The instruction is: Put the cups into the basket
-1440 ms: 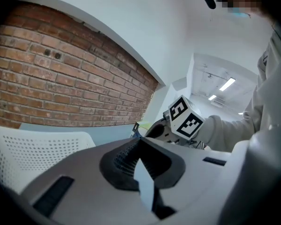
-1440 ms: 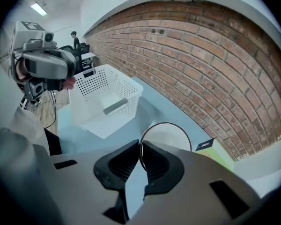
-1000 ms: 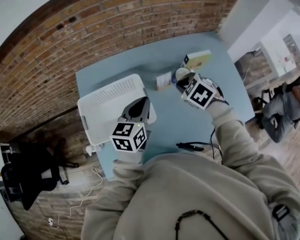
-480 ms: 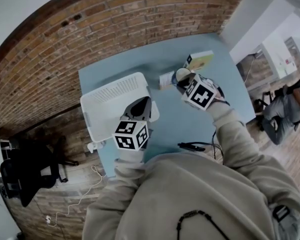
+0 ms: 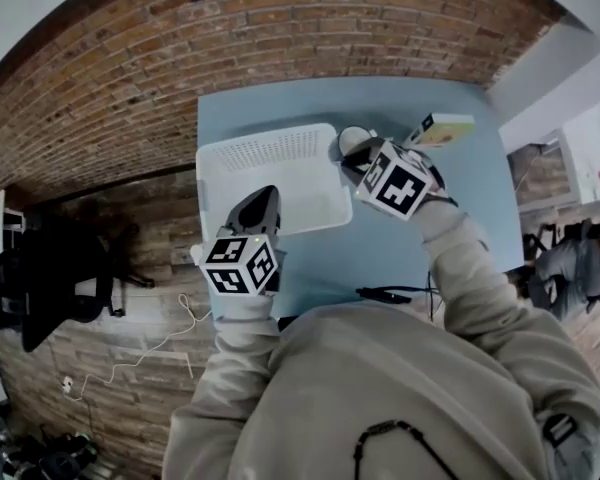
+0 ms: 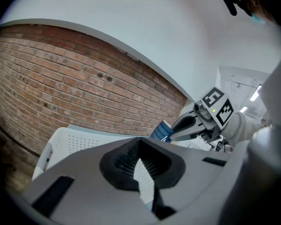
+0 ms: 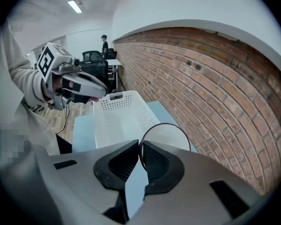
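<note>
White basket (image 5: 270,140) on worktop (image 5: 450,208): right gripper (image 5: 348,158) fingers clenched on cup (image 5: 356,139) rim at its 2 o'clock corner; left gripper (image 5: 264,196) fingers closed, empty, above 6 o'clock rim.

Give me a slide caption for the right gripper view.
Right gripper pinches the rim of a clear cup, white basket ahead, along a brick wall.

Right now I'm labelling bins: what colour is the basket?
The basket is white, its walls perforated; the head view shows it best.
</note>
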